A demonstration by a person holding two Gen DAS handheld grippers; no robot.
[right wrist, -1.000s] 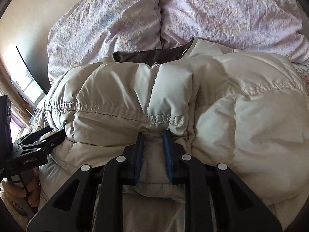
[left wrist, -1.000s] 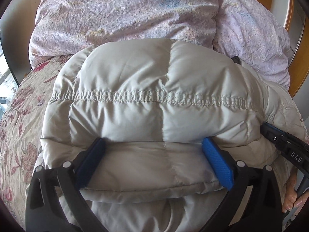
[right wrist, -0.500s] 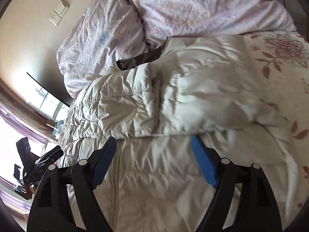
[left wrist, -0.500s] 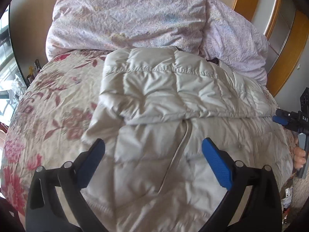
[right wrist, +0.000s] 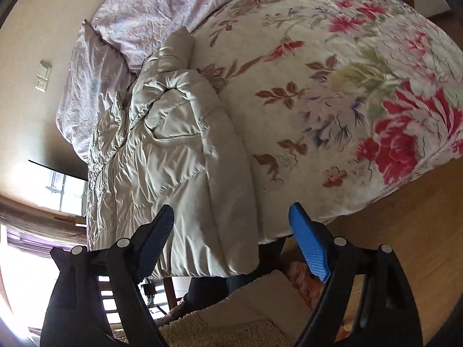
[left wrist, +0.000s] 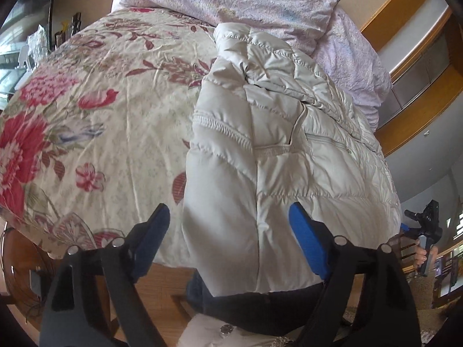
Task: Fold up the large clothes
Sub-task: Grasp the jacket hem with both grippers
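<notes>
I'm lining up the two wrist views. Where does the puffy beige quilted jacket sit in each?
Left wrist: the puffy beige quilted jacket fills centre-right, running toward the open left gripper.
Right wrist: it lies centre-left, above the open right gripper.
Shared landmark: the floral bedspread beside it.

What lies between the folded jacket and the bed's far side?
Only bare floral bedspread, nothing on it, beside the puffer jacket; the right wrist view shows this.

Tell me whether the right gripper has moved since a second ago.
Yes. The right gripper has let go of the puffer jacket and pulled back from the pillows toward the foot of the bed; its jaws are open.
</notes>
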